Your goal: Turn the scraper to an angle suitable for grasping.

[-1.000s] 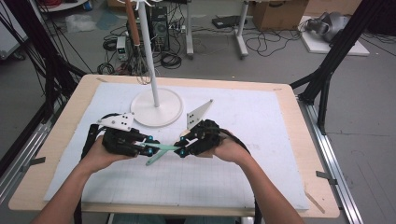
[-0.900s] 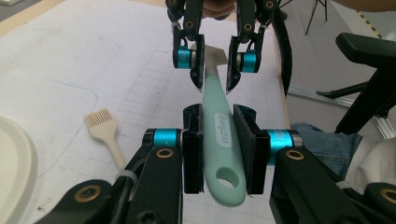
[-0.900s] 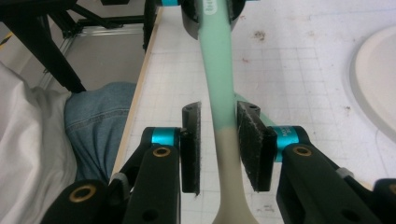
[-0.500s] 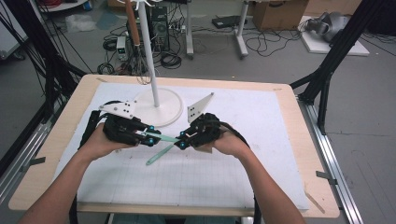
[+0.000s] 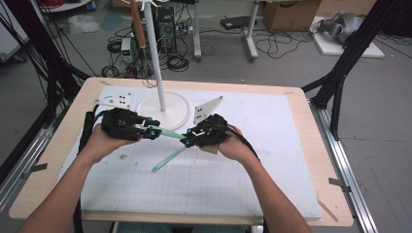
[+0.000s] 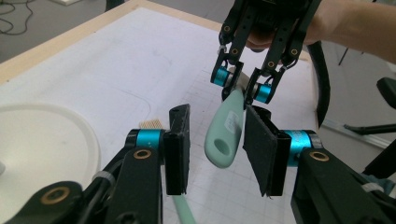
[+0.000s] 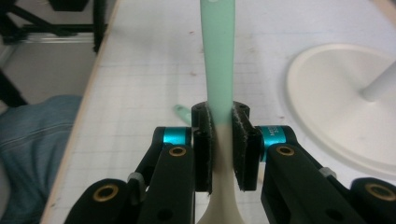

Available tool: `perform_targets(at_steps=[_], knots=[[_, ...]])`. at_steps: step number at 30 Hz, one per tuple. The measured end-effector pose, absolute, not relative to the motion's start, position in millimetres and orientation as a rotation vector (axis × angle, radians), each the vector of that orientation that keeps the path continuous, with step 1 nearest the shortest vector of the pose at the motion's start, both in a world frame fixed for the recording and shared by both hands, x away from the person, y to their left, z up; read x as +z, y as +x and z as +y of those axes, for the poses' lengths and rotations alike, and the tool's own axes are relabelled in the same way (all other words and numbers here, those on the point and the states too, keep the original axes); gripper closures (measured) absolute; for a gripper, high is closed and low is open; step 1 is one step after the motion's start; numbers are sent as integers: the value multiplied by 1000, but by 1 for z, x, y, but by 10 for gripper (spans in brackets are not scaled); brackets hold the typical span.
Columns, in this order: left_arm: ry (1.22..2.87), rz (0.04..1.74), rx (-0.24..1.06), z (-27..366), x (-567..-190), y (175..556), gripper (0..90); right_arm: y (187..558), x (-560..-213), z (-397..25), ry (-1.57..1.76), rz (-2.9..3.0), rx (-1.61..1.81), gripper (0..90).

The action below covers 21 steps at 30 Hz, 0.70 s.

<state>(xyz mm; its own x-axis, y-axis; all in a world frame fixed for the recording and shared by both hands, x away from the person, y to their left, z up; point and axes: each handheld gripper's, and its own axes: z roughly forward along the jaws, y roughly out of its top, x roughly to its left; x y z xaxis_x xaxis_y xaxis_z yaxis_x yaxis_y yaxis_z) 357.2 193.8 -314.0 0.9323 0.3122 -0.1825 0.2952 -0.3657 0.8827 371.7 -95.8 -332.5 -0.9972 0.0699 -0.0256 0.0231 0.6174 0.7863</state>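
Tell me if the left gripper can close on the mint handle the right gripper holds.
Probably yes: the left gripper is open, the mint handle hangs between its jaws, and the right gripper clamps it farther up.

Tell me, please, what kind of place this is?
Probably a lab or workshop: a worktable with a gridded white mat, cables and a computer tower on the bare floor, and black frame struts.

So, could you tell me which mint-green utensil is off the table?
The utensil clamped in the right hand-held gripper; the other utensil lies flat on the mat.
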Motion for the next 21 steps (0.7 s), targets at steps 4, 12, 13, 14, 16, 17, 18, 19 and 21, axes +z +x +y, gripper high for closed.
perform_targets(at_steps=[4,12,13,14,16,17,18,19,21], knots=[[1974,440,9,191,-316,359,649,371,-332,-92,73,2746,1332,809],[1962,485,-30,192,-318,364,719,369,-331,-89,56,2698,1254,809],[1964,486,-33,192,-318,364,727,368,-331,-88,53,2697,1244,810],[1963,484,-44,192,-318,365,737,368,-331,-88,45,2696,1234,811],[1967,459,-54,192,-317,364,773,368,-332,-87,20,2696,1207,817],[1968,452,-61,191,-317,364,791,367,-333,-86,10,2699,1189,822],[1967,437,-70,190,-317,363,807,367,-333,-85,0,2700,1175,826],[1974,428,-62,189,-316,362,815,367,-334,-84,-8,2703,1161,828],[1982,417,-55,188,-316,361,817,366,-336,-83,-12,2721,1147,830]])
